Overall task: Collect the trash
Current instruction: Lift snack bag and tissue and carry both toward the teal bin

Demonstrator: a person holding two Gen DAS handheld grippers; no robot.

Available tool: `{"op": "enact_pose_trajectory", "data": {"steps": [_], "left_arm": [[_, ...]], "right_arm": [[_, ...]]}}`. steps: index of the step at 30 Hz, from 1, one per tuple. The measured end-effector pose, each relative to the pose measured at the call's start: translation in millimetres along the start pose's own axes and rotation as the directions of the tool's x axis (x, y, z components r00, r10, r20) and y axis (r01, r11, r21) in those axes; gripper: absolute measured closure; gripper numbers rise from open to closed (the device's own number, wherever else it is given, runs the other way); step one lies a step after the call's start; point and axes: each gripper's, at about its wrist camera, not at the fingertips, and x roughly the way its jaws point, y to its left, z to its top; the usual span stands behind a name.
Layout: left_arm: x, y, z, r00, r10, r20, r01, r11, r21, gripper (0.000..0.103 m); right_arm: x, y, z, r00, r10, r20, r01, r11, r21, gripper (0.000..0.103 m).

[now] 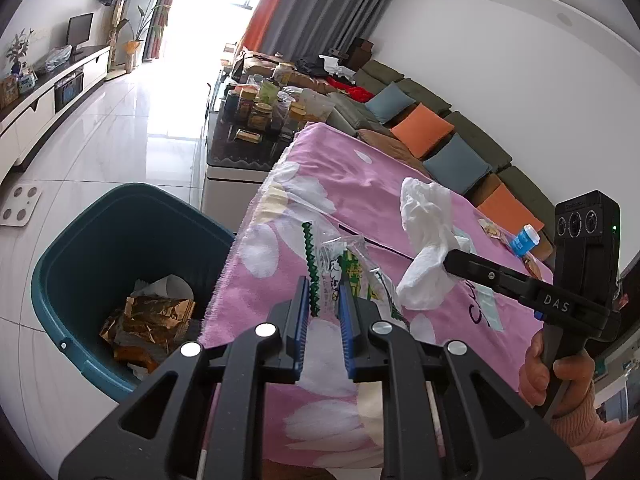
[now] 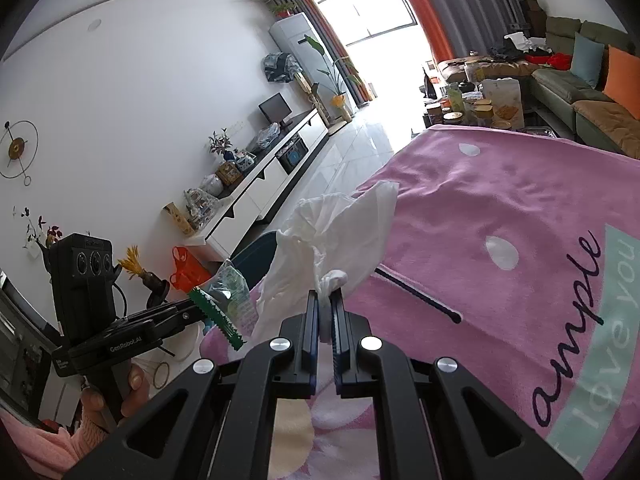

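My left gripper [image 1: 325, 280] is shut on a clear and green snack wrapper [image 1: 340, 270] with a jagged green edge, held above the left edge of the pink flowered cloth [image 1: 360, 192]. In the right wrist view the same wrapper [image 2: 224, 304] sticks out from the left gripper [image 2: 196, 308] at lower left. My right gripper [image 2: 329, 294] is shut on a crumpled white tissue [image 2: 336, 232], lifted over the cloth [image 2: 500, 208]; from the left wrist this tissue [image 1: 426, 240] hangs from the right gripper [image 1: 450, 262]. A teal bin [image 1: 120, 240] stands on the floor left of the table, holding gold foil and paper.
A small blue and white bottle [image 1: 524, 240] and a snack scrap lie at the cloth's far right. A dark stick [image 2: 416, 294] lies on the cloth. A cluttered coffee table [image 1: 256, 120] and a sofa with cushions [image 1: 440, 132] stand beyond. A white scale [image 1: 18, 204] lies on the tiled floor.
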Motion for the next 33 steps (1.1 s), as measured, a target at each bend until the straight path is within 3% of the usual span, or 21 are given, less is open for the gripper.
{"op": "enact_pose_trajectory", "data": {"steps": [33], "left_arm": [[-20, 29, -3, 0.996, 0.079, 0.043, -0.077, 0.995, -0.059, 0.088]], "right_arm": [[35, 37, 13, 0.998, 0.039, -0.051, -0.043, 0.996, -0.082, 0.098]]}}
